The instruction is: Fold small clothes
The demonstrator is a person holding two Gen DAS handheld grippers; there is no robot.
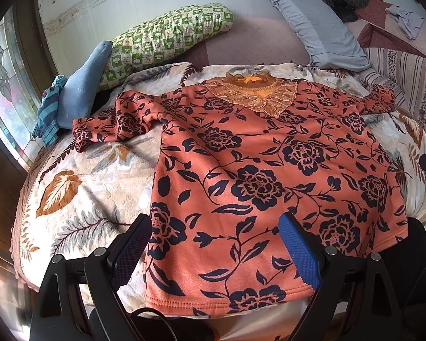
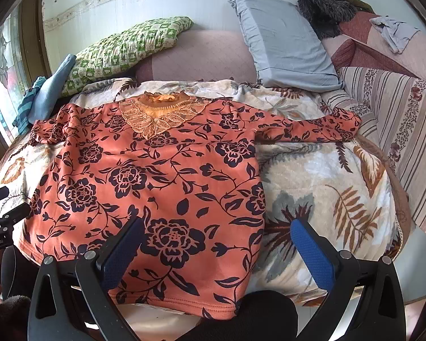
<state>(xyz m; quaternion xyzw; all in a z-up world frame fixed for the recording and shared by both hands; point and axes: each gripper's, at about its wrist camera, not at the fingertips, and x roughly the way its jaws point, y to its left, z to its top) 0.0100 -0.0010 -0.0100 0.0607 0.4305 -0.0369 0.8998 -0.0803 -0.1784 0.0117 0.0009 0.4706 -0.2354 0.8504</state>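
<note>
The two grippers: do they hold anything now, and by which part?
Nothing is held. The left gripper and right gripper are open above the hem of the orange floral top.

The bed (image 1: 258,39) has a leafy blanket (image 1: 79,187) on it. An orange flowery top (image 1: 269,176) lies flat on the blanket. At 12 o'clock sit a green pillow (image 1: 167,37) and a grey pillow (image 1: 315,22).

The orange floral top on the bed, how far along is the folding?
Done: the orange floral top lies spread flat on the leaf-print blanket, sleeves out. In hand: nothing; left gripper and right gripper are open above the hem. Left: every fold.
</note>
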